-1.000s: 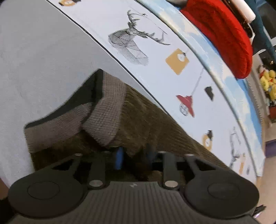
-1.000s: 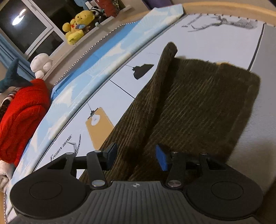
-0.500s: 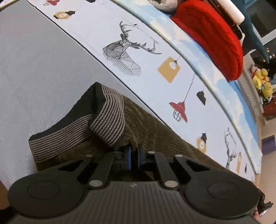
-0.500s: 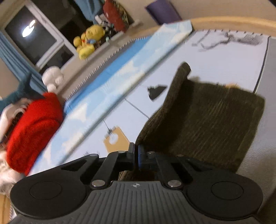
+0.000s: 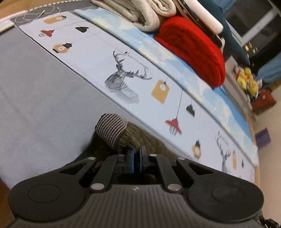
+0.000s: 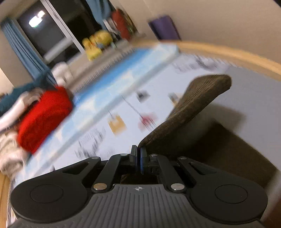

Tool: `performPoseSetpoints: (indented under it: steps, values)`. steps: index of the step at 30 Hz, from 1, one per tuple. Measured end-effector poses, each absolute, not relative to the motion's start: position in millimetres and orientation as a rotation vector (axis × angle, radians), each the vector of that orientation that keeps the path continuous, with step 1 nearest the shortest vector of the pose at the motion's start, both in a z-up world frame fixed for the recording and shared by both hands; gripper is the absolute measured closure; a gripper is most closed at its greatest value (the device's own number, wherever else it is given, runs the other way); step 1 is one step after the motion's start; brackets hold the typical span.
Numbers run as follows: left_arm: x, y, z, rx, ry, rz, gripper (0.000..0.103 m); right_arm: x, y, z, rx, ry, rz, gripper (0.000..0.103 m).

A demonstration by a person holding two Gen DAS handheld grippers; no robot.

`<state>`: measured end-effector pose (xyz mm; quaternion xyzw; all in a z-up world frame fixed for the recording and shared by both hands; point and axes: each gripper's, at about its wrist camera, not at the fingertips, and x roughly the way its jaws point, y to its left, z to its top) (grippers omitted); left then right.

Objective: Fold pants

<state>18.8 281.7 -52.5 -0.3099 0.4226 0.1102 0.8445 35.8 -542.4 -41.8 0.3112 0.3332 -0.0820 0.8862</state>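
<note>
The brown corduroy pants (image 5: pixel 151 145) lie on a bed. Their striped ribbed waistband (image 5: pixel 110 127) sticks up just ahead of my left gripper (image 5: pixel 136 157), which is shut on the pants fabric beside it. In the right wrist view my right gripper (image 6: pixel 138 157) is shut on an edge of the pants (image 6: pixel 189 108) and holds that part lifted off the bed; the lifted flap rises to the upper right, with more of the pants lying below it (image 6: pixel 228 149). This view is motion-blurred.
The bed has a grey sheet (image 5: pixel 43 91) and a printed cover with deer and lamps (image 5: pixel 126 80). A red knit item (image 5: pixel 193 49) and folded beige bedding (image 5: pixel 144 12) lie at the far side. Yellow plush toys (image 6: pixel 96 43) sit by the window.
Both grippers closed on the pants and have lifted. The right one has raised its edge well off the bed; the left one has pulled the waistband up and bunched it.
</note>
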Motion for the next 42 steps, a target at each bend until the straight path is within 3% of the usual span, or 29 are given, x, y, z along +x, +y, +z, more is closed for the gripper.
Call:
performPoseSetpoints:
  steps: [5, 8, 13, 15, 17, 19, 25, 27, 28, 29, 31, 35, 40, 42]
  values:
    - [14.1, 283.2, -85.0, -0.536, 1.142, 0.236, 0.096, -29.1, -571.5, -113.1, 0.777, 1.042, -0.225, 0.1]
    - [17.4, 288.9, -106.0, -0.572, 1.256, 0.259, 0.094, -50.4, -614.9, -118.7, 0.769, 0.973, -0.33, 0.098]
    - [14.9, 304.6, -104.6, -0.684, 1.219, 0.314, 0.087, -84.1, -688.7, -131.1, 0.96, 0.82, -0.531, 0.095]
    - [16.5, 305.3, -107.3, -0.697, 1.23, 0.335, 0.079, -83.2, -699.7, -140.1, 1.05, 0.784, -0.524, 0.09]
    - [17.7, 303.7, -107.6, -0.697, 1.226, 0.338, 0.074, -73.8, -701.7, -146.7, 1.084, 0.779, -0.512, 0.072]
    - [18.8, 304.3, -107.0, -0.687, 1.222, 0.342, 0.071, -67.5, -693.6, -151.8, 1.075, 0.784, -0.522, 0.065]
    - [22.0, 305.8, -115.2, -0.674, 1.246, 0.336, 0.071, -39.4, -693.6, -158.4, 0.975, 0.851, -0.582, 0.067]
    - [25.4, 303.5, -118.0, -0.646, 1.256, 0.325, 0.072, -33.5, -693.4, -159.5, 0.952, 0.861, -0.607, 0.081]
    - [26.5, 302.2, -118.1, -0.627, 1.259, 0.316, 0.08, -31.7, -690.9, -155.7, 0.917, 0.862, -0.614, 0.093]
    - [27.3, 300.8, -117.4, -0.606, 1.255, 0.309, 0.09, -29.5, -688.0, -150.2, 0.887, 0.85, -0.605, 0.094]
    - [26.2, 298.2, -111.2, -0.579, 1.225, 0.282, 0.096, -29.3, -683.6, -133.8, 0.854, 0.781, -0.592, 0.095]
    - [12.9, 293.0, -89.9, -0.563, 1.126, 0.183, 0.097, -53.1, -683.6, -92.8, 0.828, 0.568, -0.636, 0.096]
    - [9.6, 279.4, -120.5, -0.38, 1.348, 0.165, 0.098, -40.3, -697.4, -143.7, 0.851, 0.859, -0.742, 0.095]
    - [5.7, 282.5, -118.2, -0.356, 1.349, 0.181, 0.098, -40.5, -700.6, -147.3, 0.865, 0.871, -0.757, 0.093]
